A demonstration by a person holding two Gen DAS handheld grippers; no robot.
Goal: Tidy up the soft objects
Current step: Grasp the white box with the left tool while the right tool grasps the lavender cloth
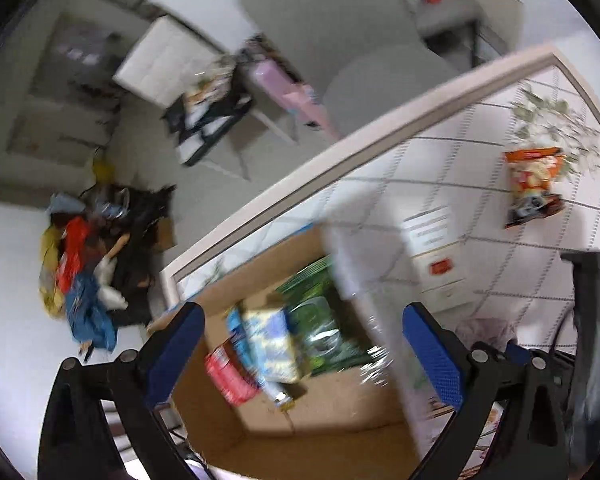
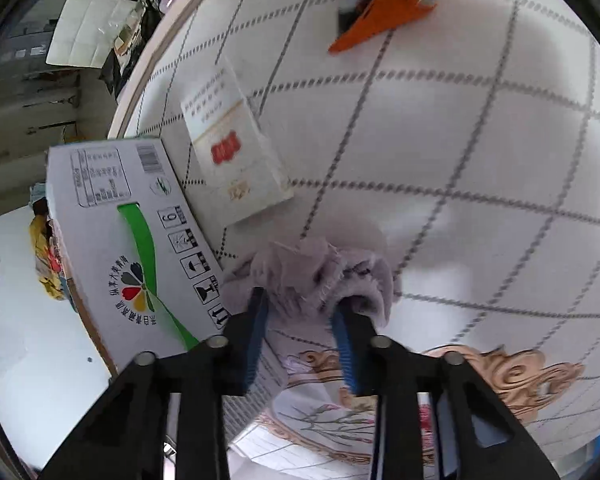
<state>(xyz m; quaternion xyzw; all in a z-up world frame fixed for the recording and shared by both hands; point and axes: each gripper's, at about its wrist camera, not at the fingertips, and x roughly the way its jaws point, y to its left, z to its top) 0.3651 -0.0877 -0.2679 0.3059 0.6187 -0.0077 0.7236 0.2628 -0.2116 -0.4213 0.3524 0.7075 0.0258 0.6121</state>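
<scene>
Lilac cloth [image 2: 320,280] between right jaws

The left claw [image 1: 300,354] hangs with its fingers spread wide above an open cardboard box [image 1: 332,412] of soft packets, while an orange snack bag [image 1: 534,186] lies on the checked worktop [image 1: 480,152].

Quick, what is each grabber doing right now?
Left gripper: open, holding nothing.
Right gripper: shut on the fluffy pale lilac cloth.
</scene>
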